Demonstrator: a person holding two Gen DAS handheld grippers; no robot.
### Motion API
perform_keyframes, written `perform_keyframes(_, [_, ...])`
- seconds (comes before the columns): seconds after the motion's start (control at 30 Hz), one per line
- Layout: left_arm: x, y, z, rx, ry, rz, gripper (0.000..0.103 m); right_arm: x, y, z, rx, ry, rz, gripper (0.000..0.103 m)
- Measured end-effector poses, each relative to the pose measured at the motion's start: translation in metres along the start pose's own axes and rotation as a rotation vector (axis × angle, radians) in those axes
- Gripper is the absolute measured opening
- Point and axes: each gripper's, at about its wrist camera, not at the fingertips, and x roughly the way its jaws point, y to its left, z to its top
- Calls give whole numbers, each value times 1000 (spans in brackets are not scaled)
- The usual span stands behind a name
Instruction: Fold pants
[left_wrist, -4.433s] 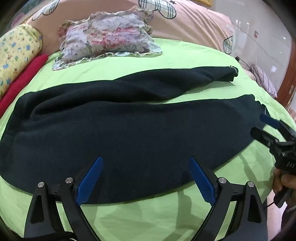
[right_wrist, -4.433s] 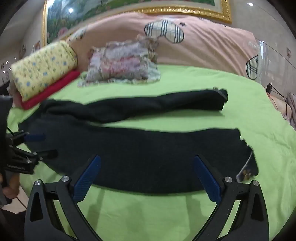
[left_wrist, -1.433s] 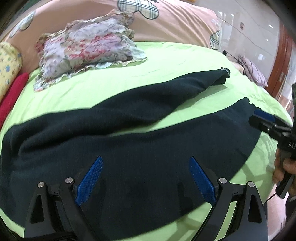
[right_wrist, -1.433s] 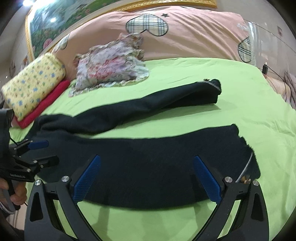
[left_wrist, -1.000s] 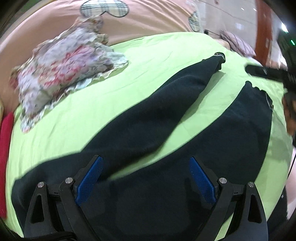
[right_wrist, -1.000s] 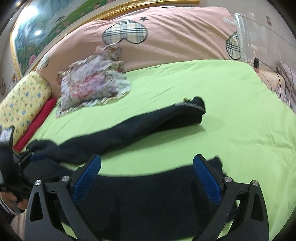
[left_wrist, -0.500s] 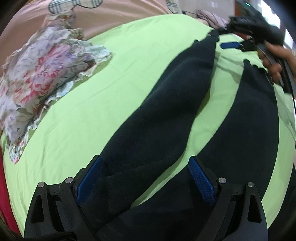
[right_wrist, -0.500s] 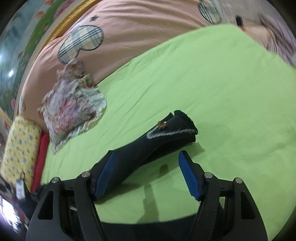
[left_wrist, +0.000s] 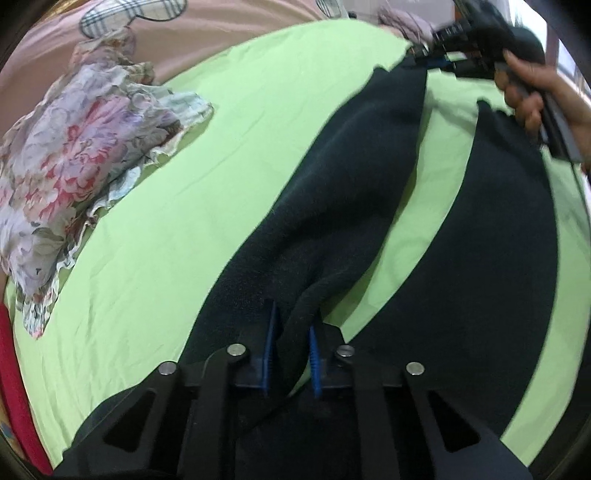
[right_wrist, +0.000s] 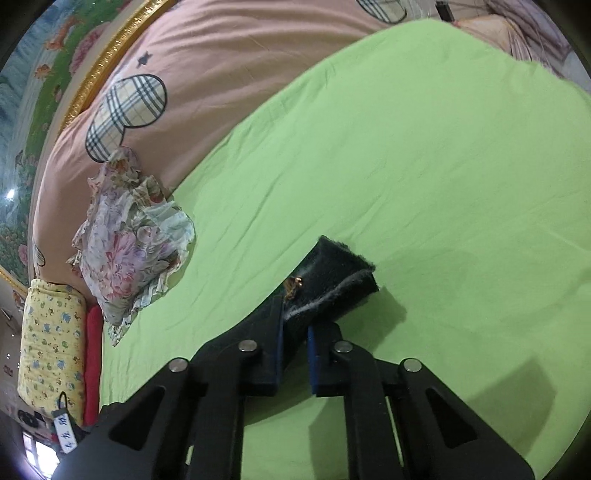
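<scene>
Dark navy pants (left_wrist: 354, 177) lie spread on a green bed sheet (left_wrist: 192, 199), the two legs splayed apart. My left gripper (left_wrist: 291, 354) is shut on a pinched ridge of the far leg near the crotch. My right gripper (right_wrist: 295, 343) is shut on the same leg just behind its frayed cuff (right_wrist: 340, 273). In the left wrist view the right gripper (left_wrist: 439, 61) shows at the top right, held by a hand at the leg's far end. The near leg (left_wrist: 495, 236) lies flat to the right.
A floral frilled pillow (left_wrist: 81, 147) lies on the sheet to the left, also in the right wrist view (right_wrist: 129, 243). A yellow patterned bolster (right_wrist: 51, 350) and a red cushion (right_wrist: 94, 358) sit at the far left. A pink quilt (right_wrist: 229, 74) lines the headboard side.
Both grippers were open and have closed on the far leg, left near the crotch, right at the cuff. Both moved in closer over the last second.
</scene>
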Motion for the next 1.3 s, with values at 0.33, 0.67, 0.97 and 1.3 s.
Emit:
perform_keyframes(0.33, [-58, -4, -16, -125, -128, -97, 10, -46, 0, -18, -7, 2, 47, 10])
perform_keyframes(0.67, [-76, -36, -43, -124, -145, -105, 10, -94, -8, -49, -4, -14, 61, 9])
perform_keyframes(0.97, [-74, -54, -63, -134, -135, -135, 10, -115, -35, -83, 36, -3, 40, 8])
perform_keyframes(1.3, [-57, -65, -76, -140, -102, -169, 10, -118, -56, -106, 52, 3, -14, 7])
